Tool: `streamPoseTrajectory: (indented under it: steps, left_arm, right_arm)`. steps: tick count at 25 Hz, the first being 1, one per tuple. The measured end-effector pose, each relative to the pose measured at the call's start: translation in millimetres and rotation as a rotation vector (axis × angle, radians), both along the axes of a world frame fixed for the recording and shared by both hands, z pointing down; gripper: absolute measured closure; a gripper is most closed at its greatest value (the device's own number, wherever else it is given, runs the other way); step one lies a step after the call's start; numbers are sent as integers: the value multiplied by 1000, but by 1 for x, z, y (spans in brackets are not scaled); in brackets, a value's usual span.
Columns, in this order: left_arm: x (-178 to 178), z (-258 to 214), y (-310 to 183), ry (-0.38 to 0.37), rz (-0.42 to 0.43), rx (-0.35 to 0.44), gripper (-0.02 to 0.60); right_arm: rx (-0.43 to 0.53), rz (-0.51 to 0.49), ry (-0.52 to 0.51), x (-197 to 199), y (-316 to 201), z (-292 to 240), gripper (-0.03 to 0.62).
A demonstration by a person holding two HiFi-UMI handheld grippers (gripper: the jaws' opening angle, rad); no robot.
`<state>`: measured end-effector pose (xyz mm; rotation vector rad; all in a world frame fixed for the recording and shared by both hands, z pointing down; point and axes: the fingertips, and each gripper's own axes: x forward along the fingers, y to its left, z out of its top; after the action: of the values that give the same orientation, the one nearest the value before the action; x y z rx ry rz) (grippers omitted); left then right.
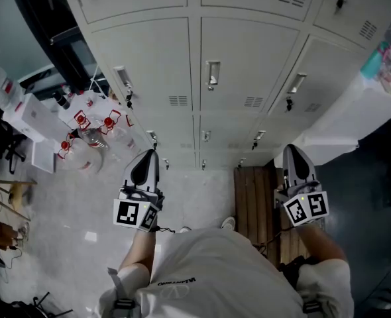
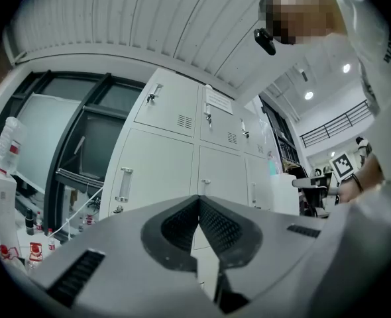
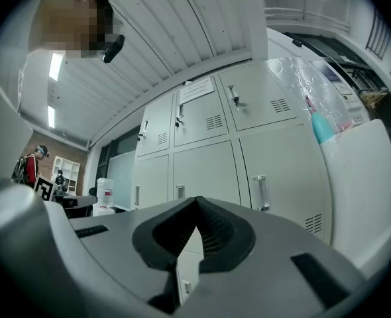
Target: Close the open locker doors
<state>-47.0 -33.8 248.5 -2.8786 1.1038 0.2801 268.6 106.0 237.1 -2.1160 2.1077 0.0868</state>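
Nearest the camera: person's white shirt [image 1: 215, 270], forearms reaching forward, one gripper in each hand. Left gripper [image 1: 148, 155]: jaws fully together, ribbed pads meeting at the tip, nothing between them (confirmed in its own view [image 2: 199, 209]). Right gripper [image 1: 295, 151]: same state, jaws pressed together on nothing [image 3: 197, 211]. Both point toward the locker bank and are held apart from it, touching nothing. The right gripper is over a slatted wooden bench [image 1: 252, 201] on the floor. To the left of the left gripper, clear jugs with red caps [image 1: 89, 138] stand on the pale floor. To the right, a white-covered table [image 1: 354, 121]. Beyond: the grey lockers [image 1: 242, 65] fill the far side. Every locker door in view sits flush with its frame, handles [image 1: 213, 73] facing out.
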Motion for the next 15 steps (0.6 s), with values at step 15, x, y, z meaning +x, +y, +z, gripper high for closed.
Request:
streamPoseTrajectory:
  steps: [15]
  left_arm:
    - [10, 2, 7, -16, 24, -4, 578]
  right_arm:
    - [-19, -16, 5, -3, 4, 3, 586]
